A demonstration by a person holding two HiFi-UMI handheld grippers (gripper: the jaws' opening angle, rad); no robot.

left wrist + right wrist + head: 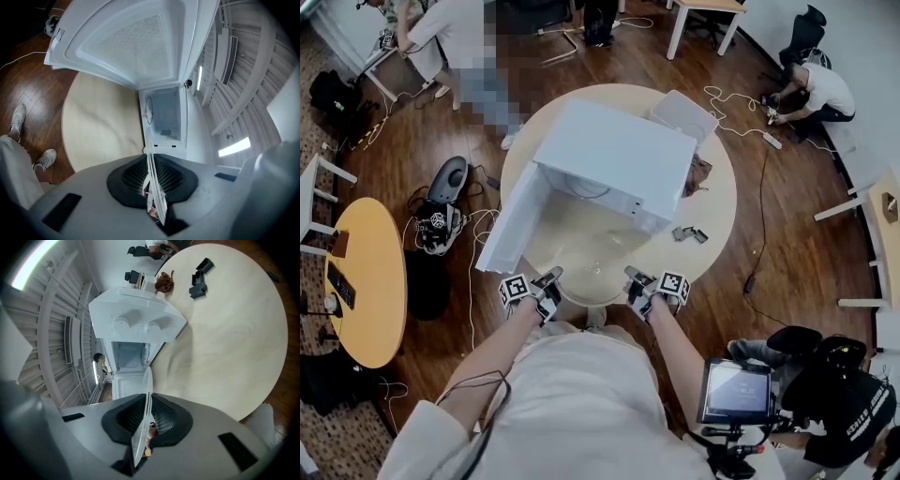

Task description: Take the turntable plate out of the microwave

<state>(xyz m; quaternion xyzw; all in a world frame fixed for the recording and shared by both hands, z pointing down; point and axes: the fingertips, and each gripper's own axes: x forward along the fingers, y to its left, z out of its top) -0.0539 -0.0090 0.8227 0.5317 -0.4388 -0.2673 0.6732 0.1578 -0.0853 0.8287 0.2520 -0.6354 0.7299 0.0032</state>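
The left gripper and the right gripper each have their jaws closed tight on the rim of the plate, one on either side. In both gripper views the clear glass runs edge-on between the dark pads. The plate is outside the microwave, held roughly level above the near part of the round table, just in front of the open oven mouth and close to the person's body. The door stands swung out on the left, beside the left gripper. The cavity looks empty in the gripper views. Two small black clips lie on the table to the right of the microwave, well apart from the plate
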